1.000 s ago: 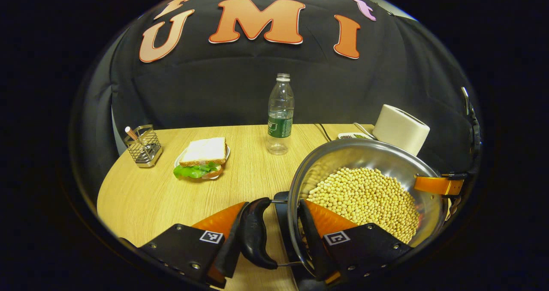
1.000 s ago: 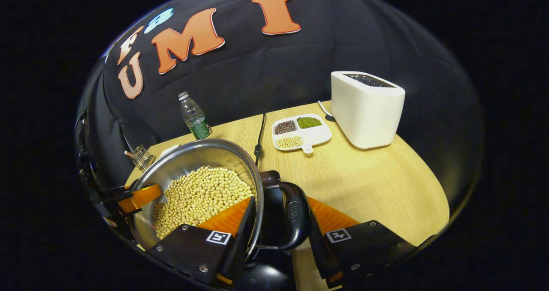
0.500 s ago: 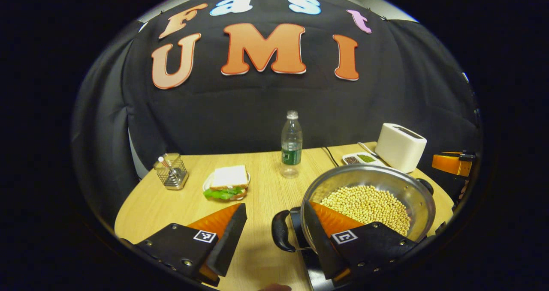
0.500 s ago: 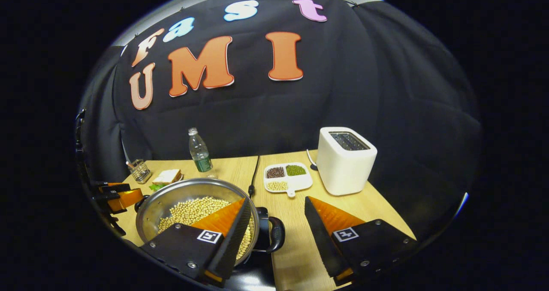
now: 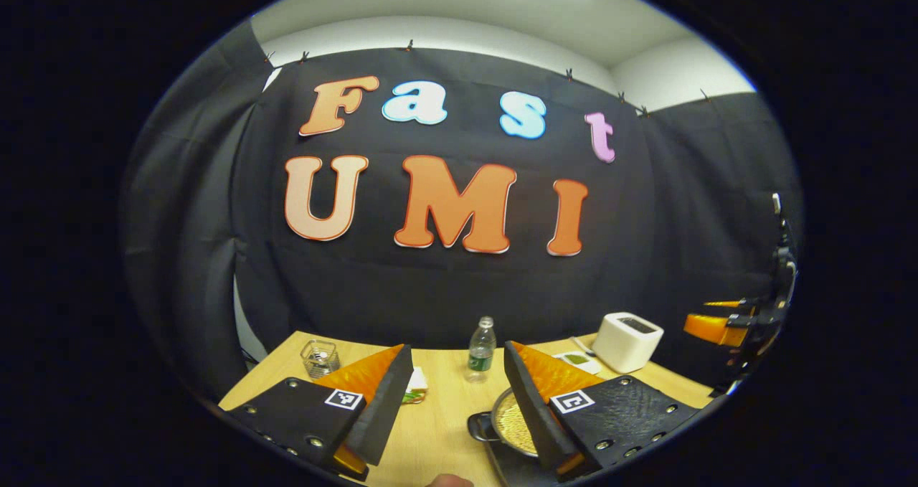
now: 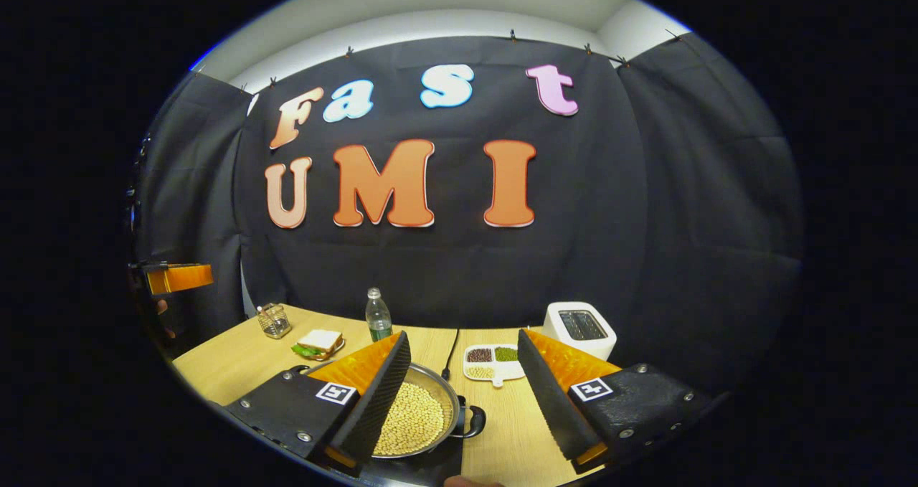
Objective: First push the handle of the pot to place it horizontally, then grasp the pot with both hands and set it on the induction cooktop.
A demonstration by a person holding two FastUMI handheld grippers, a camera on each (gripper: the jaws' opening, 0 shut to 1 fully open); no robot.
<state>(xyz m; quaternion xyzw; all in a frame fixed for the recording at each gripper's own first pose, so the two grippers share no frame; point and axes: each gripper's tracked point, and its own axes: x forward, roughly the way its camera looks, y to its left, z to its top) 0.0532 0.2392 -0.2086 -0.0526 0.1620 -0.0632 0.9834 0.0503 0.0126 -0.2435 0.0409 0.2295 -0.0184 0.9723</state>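
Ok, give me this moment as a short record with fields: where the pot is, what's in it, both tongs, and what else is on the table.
pot: sitting on the induction cooktop
contents: pale beans
left tongs: open, raised above the table, holding nothing
right tongs: open, raised, holding nothing
other items: bottle, sandwich, toaster, divided dish, wire holder

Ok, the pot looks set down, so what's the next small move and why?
Probably none beyond parking both tongs: the pot of beans sits on the dark cooktop, and the right tongs and left tongs are open, well above it, holding nothing.
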